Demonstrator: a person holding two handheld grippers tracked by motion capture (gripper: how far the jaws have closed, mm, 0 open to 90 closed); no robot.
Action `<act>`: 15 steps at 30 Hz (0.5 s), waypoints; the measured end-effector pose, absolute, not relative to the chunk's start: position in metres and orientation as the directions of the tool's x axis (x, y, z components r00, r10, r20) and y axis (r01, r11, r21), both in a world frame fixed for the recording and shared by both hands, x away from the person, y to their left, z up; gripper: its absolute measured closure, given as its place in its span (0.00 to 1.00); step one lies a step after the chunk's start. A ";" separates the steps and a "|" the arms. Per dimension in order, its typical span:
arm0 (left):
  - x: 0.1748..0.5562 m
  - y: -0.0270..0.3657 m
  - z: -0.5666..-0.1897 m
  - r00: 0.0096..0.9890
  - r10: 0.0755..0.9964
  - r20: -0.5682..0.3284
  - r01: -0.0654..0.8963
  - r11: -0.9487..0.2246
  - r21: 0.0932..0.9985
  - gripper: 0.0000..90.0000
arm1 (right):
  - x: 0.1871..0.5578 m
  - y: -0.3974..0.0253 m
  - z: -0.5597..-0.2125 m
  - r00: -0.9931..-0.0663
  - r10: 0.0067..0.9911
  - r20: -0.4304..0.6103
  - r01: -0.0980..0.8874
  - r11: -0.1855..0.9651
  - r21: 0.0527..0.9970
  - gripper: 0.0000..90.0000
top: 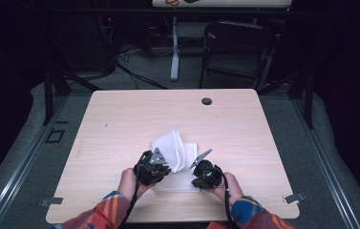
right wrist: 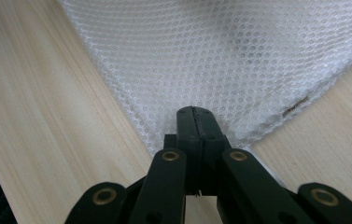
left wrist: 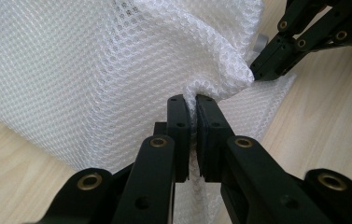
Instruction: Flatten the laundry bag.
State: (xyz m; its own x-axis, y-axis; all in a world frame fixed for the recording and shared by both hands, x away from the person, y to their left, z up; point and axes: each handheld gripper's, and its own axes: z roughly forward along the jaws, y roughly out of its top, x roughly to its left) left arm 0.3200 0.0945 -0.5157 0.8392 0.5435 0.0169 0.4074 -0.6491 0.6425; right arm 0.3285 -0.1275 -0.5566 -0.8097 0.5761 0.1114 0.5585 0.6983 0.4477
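Observation:
A white mesh bag (top: 175, 149) lies near the front middle of the wooden table (top: 120, 119), its left part lifted into a fold. My left gripper (top: 164, 167) is shut on a bunched pinch of the mesh (left wrist: 117, 70), with fabric squeezed between the jaws (left wrist: 193, 100). My right gripper (top: 195, 180) is shut on a corner of the mesh bag (right wrist: 220, 56), which lies flat there; its jaws meet at the bag's edge (right wrist: 194, 112). In the left gripper view, the right gripper (left wrist: 257, 72) clamps the bag's far edge at the upper right.
A black grommet hole (top: 206, 101) sits at the table's far side. Beyond the table stand a dark folding chair (top: 237, 47) and a white desk leg (top: 174, 47). Metal clips (top: 294, 197) mark the front corners. Bare wood surrounds the bag.

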 end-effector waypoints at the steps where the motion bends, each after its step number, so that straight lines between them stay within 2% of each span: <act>1: 0.320 0.095 -0.515 0.839 0.544 0.017 0.408 -0.650 0.641 0.95 | 0.328 -0.127 -0.557 -0.809 0.577 0.111 0.559 0.698 0.448 1.00; 15: 0.320 0.114 -0.505 0.811 0.585 0.014 0.436 -0.620 0.652 0.95 | 0.327 -0.126 -0.556 -0.821 0.564 0.083 0.537 0.716 0.446 1.00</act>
State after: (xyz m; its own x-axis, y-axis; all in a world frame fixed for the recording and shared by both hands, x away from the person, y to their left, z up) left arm 0.3199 0.1137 -0.5052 0.8111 0.5848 0.0142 0.4359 -0.6204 0.6520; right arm 0.3267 -0.1259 -0.5561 -0.8214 0.5643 0.0831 0.5371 0.7163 0.4456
